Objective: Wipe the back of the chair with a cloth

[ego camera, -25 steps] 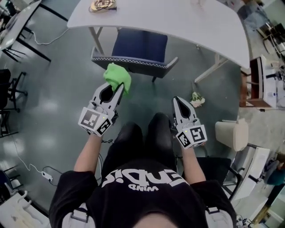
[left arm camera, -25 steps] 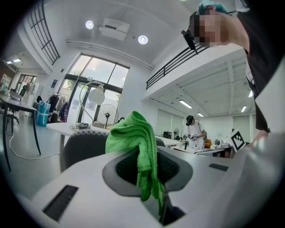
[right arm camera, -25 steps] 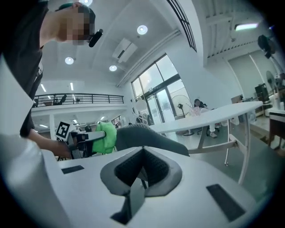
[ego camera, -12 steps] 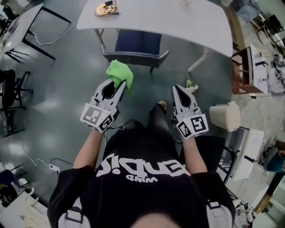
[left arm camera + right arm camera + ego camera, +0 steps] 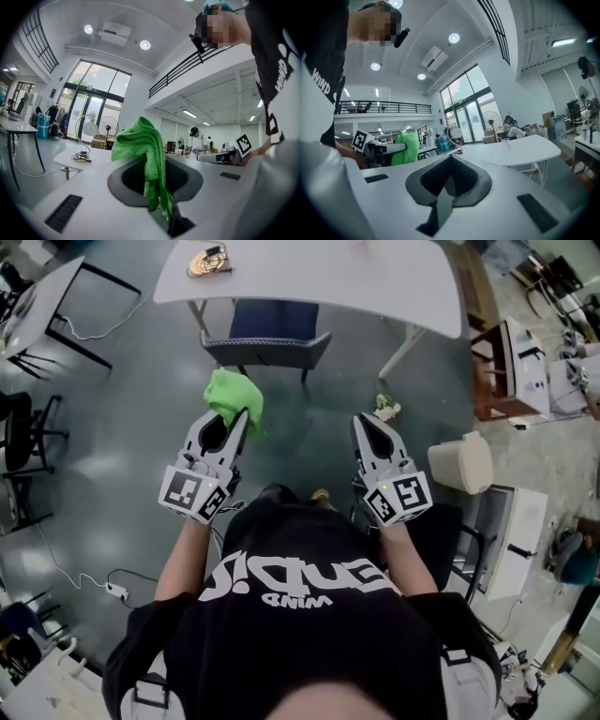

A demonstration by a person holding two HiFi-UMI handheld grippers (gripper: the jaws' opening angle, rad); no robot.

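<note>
A blue-seated chair (image 5: 275,321) with a dark grey back (image 5: 265,346) stands half under the white table (image 5: 309,276), ahead of me. My left gripper (image 5: 238,416) is shut on a bright green cloth (image 5: 232,395), held well short of the chair back. In the left gripper view the cloth (image 5: 143,143) bunches above the left gripper (image 5: 158,187) and hangs down between its jaws. My right gripper (image 5: 365,421) is shut with nothing in it, level with the left one. In the right gripper view the right gripper (image 5: 449,183) is shut, with the green cloth (image 5: 405,147) at the left.
A coil of cable (image 5: 208,260) lies on the table. A white bin (image 5: 461,463) stands to the right, with a small crumpled object (image 5: 384,407) on the floor near a table leg. Black chairs (image 5: 19,442) stand at the left, a white desk (image 5: 520,357) at the right.
The chair and table now look smaller and farther away, and my legs have dropped out of sight. Both grippers stay level; the left keeps hold of the cloth.
</note>
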